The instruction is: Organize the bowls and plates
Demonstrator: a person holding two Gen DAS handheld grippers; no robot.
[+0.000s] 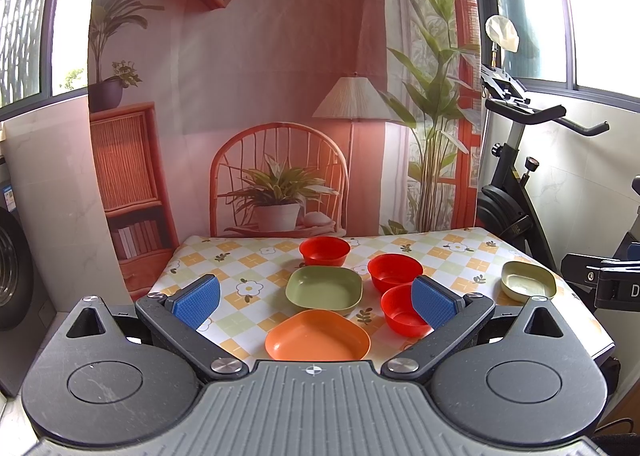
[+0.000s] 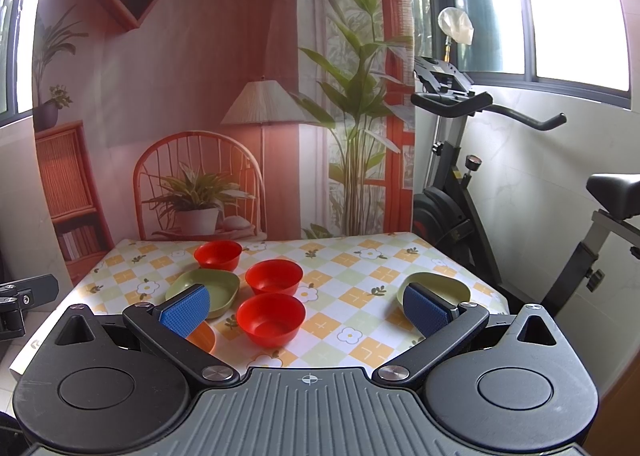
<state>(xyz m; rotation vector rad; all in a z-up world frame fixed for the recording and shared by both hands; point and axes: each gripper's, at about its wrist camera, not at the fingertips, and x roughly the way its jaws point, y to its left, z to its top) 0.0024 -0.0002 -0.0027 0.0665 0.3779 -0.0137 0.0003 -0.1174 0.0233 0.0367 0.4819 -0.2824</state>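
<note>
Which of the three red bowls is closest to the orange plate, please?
The nearest red bowl, at the front of the table. The middle red bowl and far red bowl sit farther back, beyond the orange plate.

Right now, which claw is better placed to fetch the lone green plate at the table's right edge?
Right. The right claw is open with the green plate just beyond its right finger; the left claw faces the middle dishes.

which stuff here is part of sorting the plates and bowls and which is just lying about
Part of the job:
- three red bowls
- green plate
- orange plate
- pale green plate by the right table edge
- left gripper and right gripper, both open and empty

Just lying about:
- exercise bike
- printed room backdrop
- flowered tablecloth
</note>
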